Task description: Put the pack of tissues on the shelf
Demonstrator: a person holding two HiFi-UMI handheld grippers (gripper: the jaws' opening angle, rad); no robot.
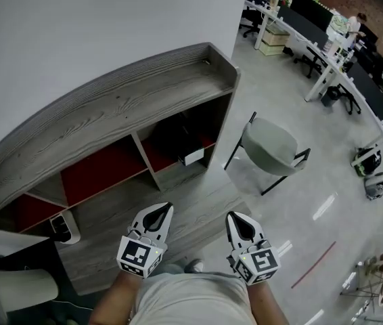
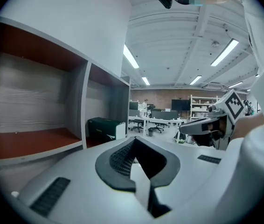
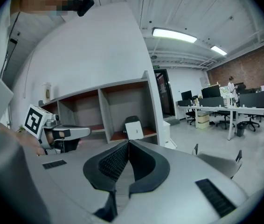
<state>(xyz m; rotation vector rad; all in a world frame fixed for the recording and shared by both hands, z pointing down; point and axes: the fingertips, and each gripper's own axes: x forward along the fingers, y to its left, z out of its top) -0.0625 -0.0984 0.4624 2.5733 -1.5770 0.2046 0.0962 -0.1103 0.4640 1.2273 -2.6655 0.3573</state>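
Lying in the right-hand compartment of the shelf, the pack of tissues is a dark green, soft-looking block with a white end face turned outward, sitting on the compartment's matte red-brown floor toward its front right corner. The shelf has a curved top of grey board with a coarse wood grain and a raised lip along its back edge, grey upright dividers, and red-brown lining inside each compartment. Both tools hang in front of it, well apart from the pack. The left gripper has its smooth white shells and ribbed black pads pressed together with nothing between them, and the right gripper is closed and empty in the same way (each carries a cube printed with black-and-white square markers). Off the shelf's right end stands a chair with a rounded grey-green seat and thin black legs, on a glossy pale floor that throws back streaks of ceiling light.
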